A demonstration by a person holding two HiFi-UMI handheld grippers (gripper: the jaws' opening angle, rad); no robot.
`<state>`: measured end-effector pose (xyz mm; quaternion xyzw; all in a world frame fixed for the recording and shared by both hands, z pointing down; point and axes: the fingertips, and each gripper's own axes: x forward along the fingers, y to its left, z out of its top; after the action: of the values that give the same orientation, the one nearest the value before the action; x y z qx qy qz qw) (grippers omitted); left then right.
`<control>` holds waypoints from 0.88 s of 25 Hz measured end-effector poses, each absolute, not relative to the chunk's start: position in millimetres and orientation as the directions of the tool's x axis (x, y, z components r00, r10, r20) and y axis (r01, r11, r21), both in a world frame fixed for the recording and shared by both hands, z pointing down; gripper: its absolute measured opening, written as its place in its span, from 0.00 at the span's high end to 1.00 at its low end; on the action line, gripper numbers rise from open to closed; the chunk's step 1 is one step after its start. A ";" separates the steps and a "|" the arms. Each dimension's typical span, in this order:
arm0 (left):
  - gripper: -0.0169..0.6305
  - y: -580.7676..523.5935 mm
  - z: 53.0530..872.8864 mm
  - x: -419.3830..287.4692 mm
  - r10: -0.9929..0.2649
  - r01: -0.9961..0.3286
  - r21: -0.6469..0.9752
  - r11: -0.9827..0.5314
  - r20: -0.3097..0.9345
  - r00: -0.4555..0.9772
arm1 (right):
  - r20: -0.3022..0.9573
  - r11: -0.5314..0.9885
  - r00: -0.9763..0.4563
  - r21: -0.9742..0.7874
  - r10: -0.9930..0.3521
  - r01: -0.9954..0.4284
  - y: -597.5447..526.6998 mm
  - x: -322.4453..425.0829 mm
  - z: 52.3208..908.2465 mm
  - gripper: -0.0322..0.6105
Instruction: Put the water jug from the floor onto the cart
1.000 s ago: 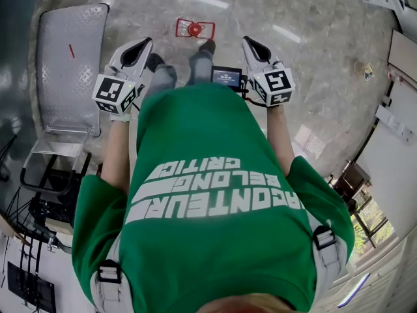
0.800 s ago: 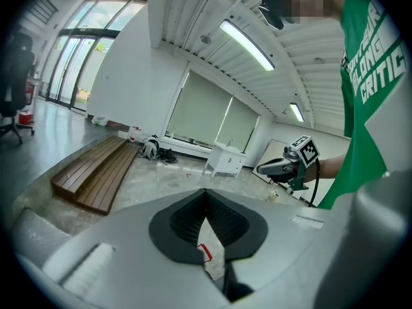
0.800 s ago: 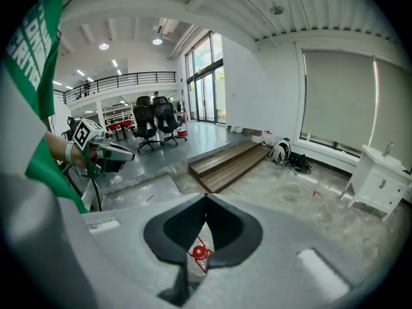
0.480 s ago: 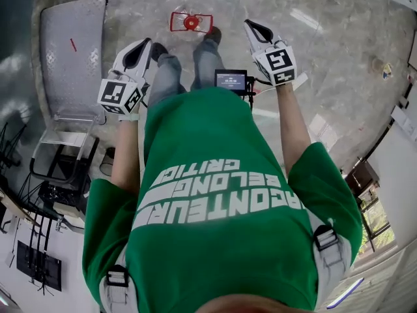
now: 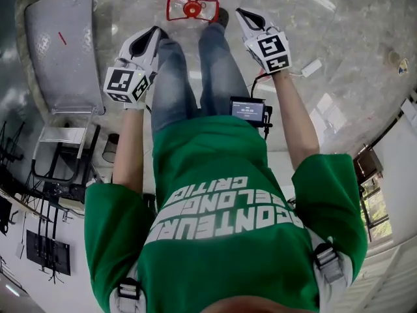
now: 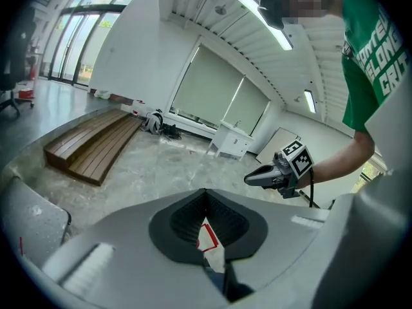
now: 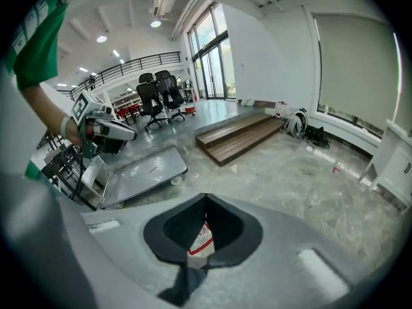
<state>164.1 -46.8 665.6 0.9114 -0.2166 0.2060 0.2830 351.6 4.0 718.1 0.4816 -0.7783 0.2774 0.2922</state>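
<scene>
Hovering: L gripper [image 5: 155,32] jaws closed, empty | R gripper [image 5: 240,13] jaws closed, empty | water jug [image 5: 191,8] on floor ahead

Water jug [image 5: 191,8] on the floor [image 5: 339,57] near the head view's top edge: its clear body is hard to make out, only the red cap and frame are plain. Each gripper view shows just a red-edged sliver. The writing on the small screen [image 5: 247,109] is too small to read.
</scene>
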 end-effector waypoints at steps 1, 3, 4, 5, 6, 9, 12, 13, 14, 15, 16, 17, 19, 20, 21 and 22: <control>0.95 -45.4 681.0 167.5 -0.270 -0.511 0.433 -0.743 0.505 0.820 | 0.727 0.375 -0.365 -0.159 -0.582 -0.913 4.5 350.2 733.2 0.96; 0.95 -43.0 712.6 173.8 -0.253 -0.512 0.446 -0.734 0.520 0.816 | 0.738 0.351 -0.359 -0.175 -0.572 -0.920 6.3 349.0 763.4 0.96; 0.95 -42.4 727.5 176.1 -0.246 -0.513 0.450 -0.731 0.528 0.813 | 0.743 0.339 -0.353 -0.180 -0.568 -0.923 6.7 348.4 778.1 0.96; 0.95 -42.2 741.5 177.7 -0.240 -0.515 0.452 -0.729 0.536 0.809 | 0.748 0.330 -0.349 -0.184 -0.565 -0.926 7.0 346.9 791.9 0.96; 0.95 -41.9 754.4 178.8 -0.235 -0.517 0.451 -0.728 0.543 0.806 | 0.750 0.325 -0.350 -0.189 -0.561 -0.927 7.6 344.5 804.6 0.96; 0.95 -38.6 786.9 180.6 -0.232 -0.525 0.454 -0.720 0.555 0.799 | 0.752 0.334 -0.372 -0.213 -0.543 -0.918 15.3 334.9 835.7 0.96; 0.95 -35.0 816.5 180.3 -0.233 -0.539 0.457 -0.708 0.569 0.788 | 0.762 0.349 -0.390 -0.228 -0.517 -0.909 27.4 329.3 864.3 0.96; 0.95 -34.4 824.3 179.6 -0.235 -0.545 0.457 -0.702 0.575 0.784 | 0.768 0.351 -0.390 -0.229 -0.509 -0.908 31.0 328.4 872.6 0.96; 0.95 -34.9 830.4 179.1 -0.238 -0.552 0.456 -0.698 0.579 0.780 | 0.772 0.351 -0.387 -0.227 -0.503 -0.909 33.2 328.4 879.4 0.96; 0.95 -36.5 834.8 179.0 -0.242 -0.557 0.451 -0.697 0.583 0.775 | 0.776 0.348 -0.383 -0.224 -0.501 -0.910 34.2 329.0 884.7 0.96; 0.95 -38.2 838.2 178.9 -0.246 -0.563 0.443 -0.698 0.590 0.769 | 0.779 0.342 -0.379 -0.224 -0.499 -0.913 34.7 329.9 888.2 0.96; 0.95 -39.4 841.4 178.7 -0.249 -0.569 0.432 -0.699 0.599 0.761 | 0.782 0.333 -0.376 -0.229 -0.496 -0.915 35.9 330.4 890.7 0.96; 0.95 -40.5 849.8 177.3 -0.246 -0.584 0.415 -0.698 0.626 0.740 | 0.789 0.313 -0.381 -0.252 -0.482 -0.916 39.4 329.6 895.0 0.89; 0.95 -41.1 854.4 176.1 -0.243 -0.592 0.411 -0.693 0.640 0.729 | 0.793 0.304 -0.384 -0.262 -0.473 -0.916 40.9 328.6 897.6 0.88; 0.95 -41.9 858.8 174.8 -0.238 -0.600 0.411 -0.686 0.652 0.720 | 0.797 0.295 -0.384 -0.269 -0.467 -0.917 41.9 327.4 900.9 0.86; 0.95 -42.7 862.8 173.7 -0.233 -0.607 0.414 -0.679 0.663 0.712 | 0.801 0.286 -0.382 -0.273 -0.461 -0.918 42.4 326.2 904.8 0.85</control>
<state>173.7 -42.7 862.8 0.8681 -0.2418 0.2927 0.3198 326.2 42.4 904.8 0.4651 -0.7418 0.3749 0.3048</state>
